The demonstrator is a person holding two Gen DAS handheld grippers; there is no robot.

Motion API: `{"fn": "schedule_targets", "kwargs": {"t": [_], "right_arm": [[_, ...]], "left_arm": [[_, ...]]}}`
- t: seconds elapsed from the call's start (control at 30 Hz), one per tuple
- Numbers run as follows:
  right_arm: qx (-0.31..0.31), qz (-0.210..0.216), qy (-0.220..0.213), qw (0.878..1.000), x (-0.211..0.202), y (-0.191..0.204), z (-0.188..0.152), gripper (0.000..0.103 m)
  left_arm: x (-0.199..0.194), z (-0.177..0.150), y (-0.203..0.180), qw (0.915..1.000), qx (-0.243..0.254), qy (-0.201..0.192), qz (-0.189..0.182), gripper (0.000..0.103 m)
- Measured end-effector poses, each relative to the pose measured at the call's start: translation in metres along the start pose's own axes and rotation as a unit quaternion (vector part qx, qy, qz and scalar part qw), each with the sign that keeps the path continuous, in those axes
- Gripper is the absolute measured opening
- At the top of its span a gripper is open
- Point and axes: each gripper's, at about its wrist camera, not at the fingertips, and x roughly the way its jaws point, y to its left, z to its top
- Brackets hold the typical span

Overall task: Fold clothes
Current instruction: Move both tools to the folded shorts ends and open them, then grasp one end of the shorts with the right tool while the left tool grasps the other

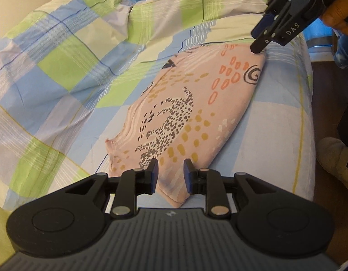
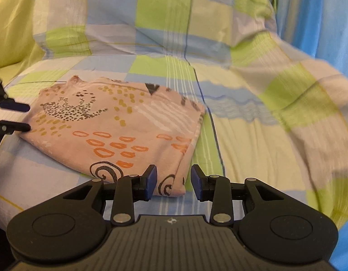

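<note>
Black and blue-padded, the left tool stands released, its fingers apart on either side of one corner of the pink patterned garment, nothing clamped between them. The right tool is likewise released, its pads straddling the neighbouring corner, where a spiral print sits just by the fold. In the left wrist view its tips come down at the garment's far corner; whether they touch the cloth I cannot tell.

That garment lies on the bed, near its front edge, as a flat, roughly rectangular packet with layered edges showing along one side, so it already lies folded. It could be a finished fold or one stage short of a smaller one.

By its look it is thin, soft knit: light, limp, likely to sag and slide open if lifted by a single layer. Any hold is best taken at the corners, pinching all layers together.

No containers are in view; a rumpled checked quilt lies behind.
</note>
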Motion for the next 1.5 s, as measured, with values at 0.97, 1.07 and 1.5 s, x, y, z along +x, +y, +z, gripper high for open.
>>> {"fn": "schedule_targets", "kwargs": {"t": [0.97, 1.07, 1.5], "right_arm": [[-0.383, -0.107, -0.036, 0.917, 0.038, 0.084, -0.006, 0.055], [-0.392, -0.105, -0.038, 0.913, 0.038, 0.086, -0.007, 0.049], [-0.378, -0.086, -0.040, 0.921, 0.028, 0.089, -0.010, 0.007]], "left_arm": [[0.049, 0.022, -0.052, 0.9770, 0.190, -0.004, 0.096, 0.048], [0.053, 0.022, -0.050, 0.9764, 0.190, 0.001, 0.102, 0.049], [0.057, 0.024, -0.046, 0.9789, 0.185, 0.025, 0.083, 0.008]]}}
